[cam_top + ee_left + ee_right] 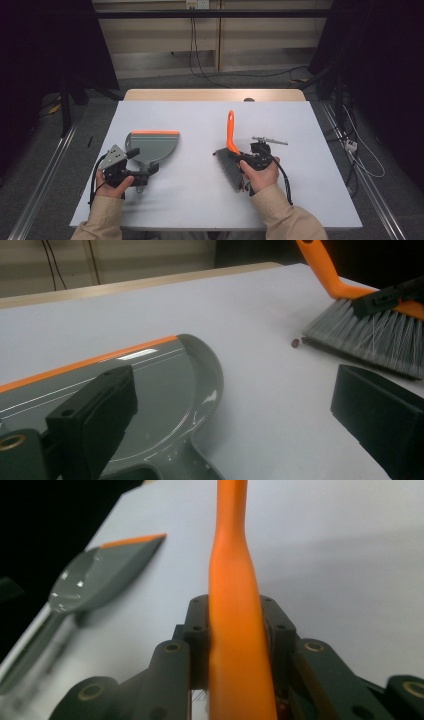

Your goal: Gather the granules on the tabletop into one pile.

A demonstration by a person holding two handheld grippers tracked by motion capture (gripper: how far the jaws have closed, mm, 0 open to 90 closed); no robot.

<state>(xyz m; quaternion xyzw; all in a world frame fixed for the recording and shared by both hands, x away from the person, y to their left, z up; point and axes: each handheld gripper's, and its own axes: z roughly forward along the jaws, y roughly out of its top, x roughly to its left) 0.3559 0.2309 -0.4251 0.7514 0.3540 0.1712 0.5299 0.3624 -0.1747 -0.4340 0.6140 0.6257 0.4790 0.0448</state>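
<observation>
- Right gripper: jaws clamped on the orange handle of the brush. In the right gripper view the handle runs straight up between the two jaws, both pressed against it.
- Brush lies right of the desk's middle, nearer the front edge than the back; handle points toward the back edge, grey bristles face left and down toward the front edge.
- Left gripper: jaws spread wide apart, holding nothing. In the left gripper view one jaw sits over the dustpan, the other over bare desk.
- Dustpan: grey with an orange lip, flat on the desk in the left half, lip toward the back edge, handle end toward the front-left, at the left gripper.
- Small dark crumb on the desk just beside the bristle tips, seen in the left gripper view.
- Dustpan and brush well apart, bare desk between.
</observation>
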